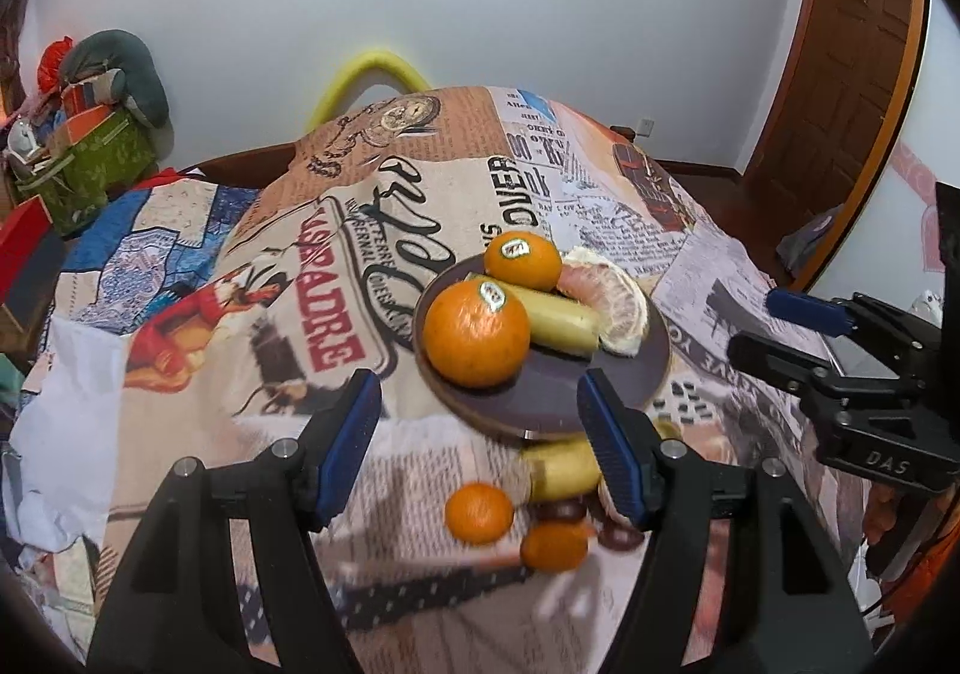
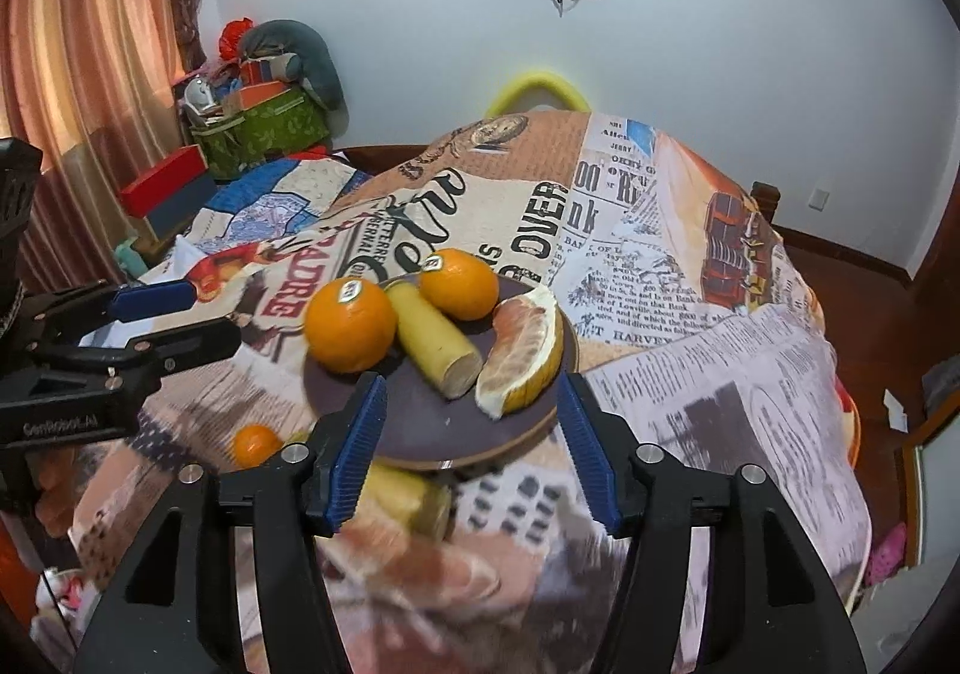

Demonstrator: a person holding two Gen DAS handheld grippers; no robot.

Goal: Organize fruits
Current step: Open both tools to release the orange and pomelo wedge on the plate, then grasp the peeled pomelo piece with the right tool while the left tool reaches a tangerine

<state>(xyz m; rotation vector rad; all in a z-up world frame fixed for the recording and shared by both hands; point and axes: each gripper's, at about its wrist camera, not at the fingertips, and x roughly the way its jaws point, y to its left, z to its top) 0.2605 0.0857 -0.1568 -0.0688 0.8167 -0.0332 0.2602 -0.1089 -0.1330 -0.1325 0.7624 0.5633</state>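
Observation:
A dark round plate (image 1: 543,392) (image 2: 420,422) sits on the table and holds two stickered oranges (image 1: 476,333) (image 2: 351,324), a banana piece (image 1: 558,323) (image 2: 441,350) and a peeled pomelo segment (image 1: 615,302) (image 2: 522,353). In front of the plate lie two small oranges (image 1: 479,512), another banana piece (image 1: 558,467) (image 2: 408,494) and dark fruit pieces (image 1: 621,536). One small orange shows in the right wrist view (image 2: 255,443). My left gripper (image 1: 480,446) is open and empty just before the plate. My right gripper (image 2: 471,449) is open and empty at the plate's near rim.
A newspaper-print cloth (image 1: 420,206) (image 2: 720,374) covers the table. Boxes and a green bag (image 1: 90,158) (image 2: 264,128) are stacked at the far left. A door (image 1: 840,74) stands at the right. The right gripper shows in the left wrist view (image 1: 792,326).

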